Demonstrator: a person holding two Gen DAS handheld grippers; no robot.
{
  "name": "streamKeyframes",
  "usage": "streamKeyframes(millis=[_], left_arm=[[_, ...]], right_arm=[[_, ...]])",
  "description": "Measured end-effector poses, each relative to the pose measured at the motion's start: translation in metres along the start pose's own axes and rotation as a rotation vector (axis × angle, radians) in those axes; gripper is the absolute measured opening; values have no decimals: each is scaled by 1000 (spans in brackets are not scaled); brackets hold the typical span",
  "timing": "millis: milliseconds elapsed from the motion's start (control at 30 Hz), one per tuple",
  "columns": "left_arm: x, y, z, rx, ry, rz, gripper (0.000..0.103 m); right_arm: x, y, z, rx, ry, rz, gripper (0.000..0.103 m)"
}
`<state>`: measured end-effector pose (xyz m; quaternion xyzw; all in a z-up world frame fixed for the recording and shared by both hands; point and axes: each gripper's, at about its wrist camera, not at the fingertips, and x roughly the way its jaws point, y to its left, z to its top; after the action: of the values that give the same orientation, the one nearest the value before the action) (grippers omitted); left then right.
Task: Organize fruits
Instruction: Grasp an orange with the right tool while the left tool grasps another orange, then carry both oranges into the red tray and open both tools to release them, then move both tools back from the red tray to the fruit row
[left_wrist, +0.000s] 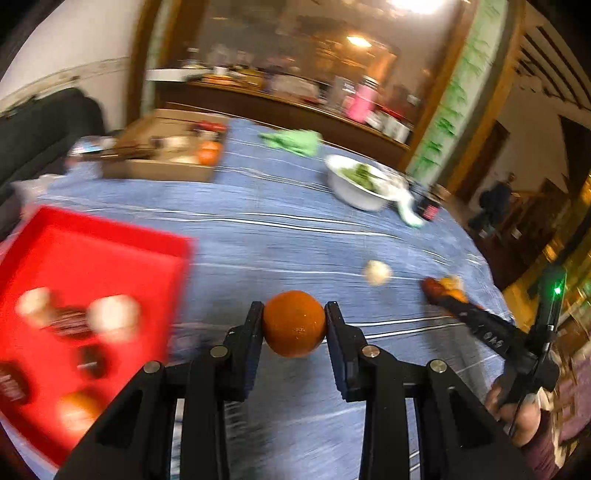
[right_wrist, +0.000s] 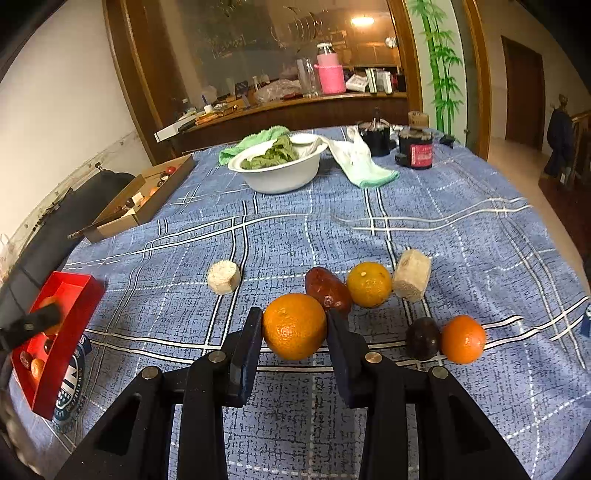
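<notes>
My left gripper (left_wrist: 294, 309) is shut on a small orange (left_wrist: 294, 328), held above the blue checked tablecloth (left_wrist: 295, 229). To its left lies the red tray (left_wrist: 110, 251), blurred, with several fruits in it. My right gripper (right_wrist: 293, 314) is shut on a larger orange (right_wrist: 294, 332) just in front of a fruit cluster: a red-brown fruit (right_wrist: 328, 291), another orange (right_wrist: 369, 284) and a pale cylinder piece (right_wrist: 412, 275). A dark fruit (right_wrist: 423, 338) and an orange (right_wrist: 463, 339) lie to the right. A second pale piece (right_wrist: 223, 277) lies alone to the left.
A white bowl of greens (right_wrist: 280, 173) stands at the table's far middle, with cloths (right_wrist: 362, 162) and dark jars (right_wrist: 415, 147) beside it. A cardboard box (right_wrist: 144, 206) sits at the far left. The table edge curves away on the right. A person (left_wrist: 495, 199) stands far off.
</notes>
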<state>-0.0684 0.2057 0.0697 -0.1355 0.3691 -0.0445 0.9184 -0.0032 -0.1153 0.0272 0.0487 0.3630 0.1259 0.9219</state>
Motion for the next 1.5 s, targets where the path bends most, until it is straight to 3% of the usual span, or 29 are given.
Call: streamKeyframes(millis=[100, 233, 367, 533, 700, 867, 967, 1167, 1300, 1500], left_arm=[[-34, 44, -2, -78, -45, 52, 32], [-70, 102, -5, -185, -122, 118, 32], [-81, 152, -15, -305, -144, 142, 32], [-78, 174, -28, -353, -125, 130, 32], [-75, 174, -32, -297, -123, 202, 32], [-70, 186, -36, -310, -107, 195, 32], [-70, 191, -36, -330, -105, 193, 33], [-79, 193, -33, -343, -127, 166, 53], [-83, 195, -31, -366, -136, 135, 54], [-88, 189, -31, -380, -138, 126, 56]], right_arm=[[-3, 9, 0, -19, -2, -20, 37], [-14, 38, -4, -35, 26, 53, 37], [-24, 100, -10, -145, 57, 143, 37], [-24, 187, -25, -294, 107, 255, 38], [-21, 258, -43, -380, 154, 362, 38], [-8, 308, -60, -464, 192, 391, 38], [4, 324, -67, -489, 213, 385, 38], [12, 329, -69, -526, 194, 334, 39], [11, 329, -65, -508, 186, 339, 53], [-5, 326, -65, -529, 141, 333, 54]])
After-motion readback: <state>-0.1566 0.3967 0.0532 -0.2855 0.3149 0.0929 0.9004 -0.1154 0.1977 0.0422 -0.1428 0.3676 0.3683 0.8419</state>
